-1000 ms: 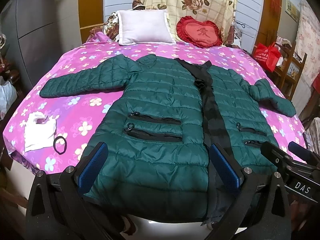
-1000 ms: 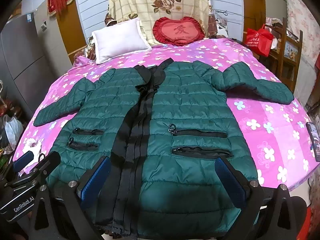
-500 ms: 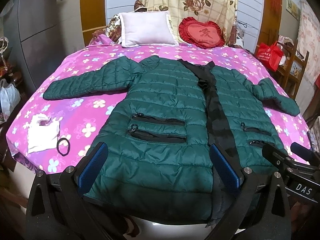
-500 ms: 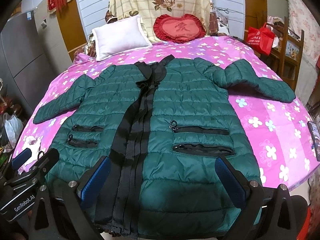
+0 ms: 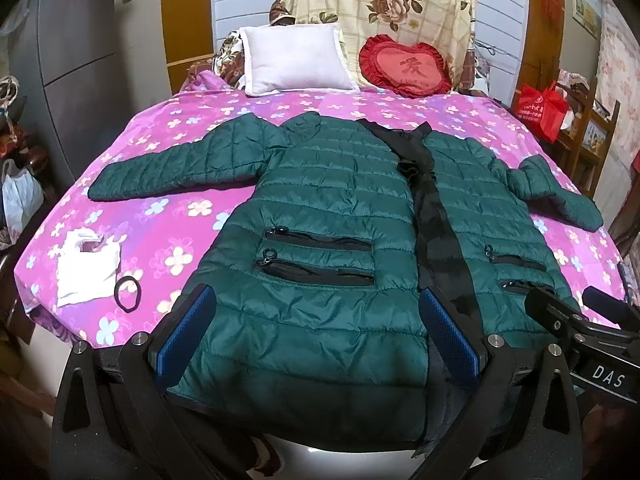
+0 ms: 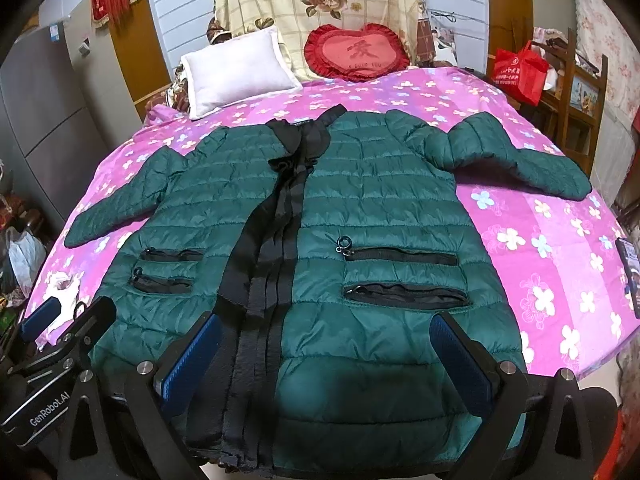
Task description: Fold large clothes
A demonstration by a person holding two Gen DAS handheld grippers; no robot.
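A dark green quilted jacket lies flat, front up, on the pink flowered bedspread, sleeves spread to both sides, with a black strip down its front. It also shows in the right wrist view. My left gripper is open and empty, hovering over the hem on the jacket's left half. My right gripper is open and empty over the hem on the right half. The left gripper's body shows at the right view's lower left.
A white pillow and a red heart cushion lean at the bed's head. A white plastic bag and a black hair tie lie on the bed left of the jacket. A red bag sits on a wooden shelf at right.
Both grippers have risen and pulled back slightly, so the bed and jacket sit a little lower in view. The jacket has not moved and the jaws stay open.
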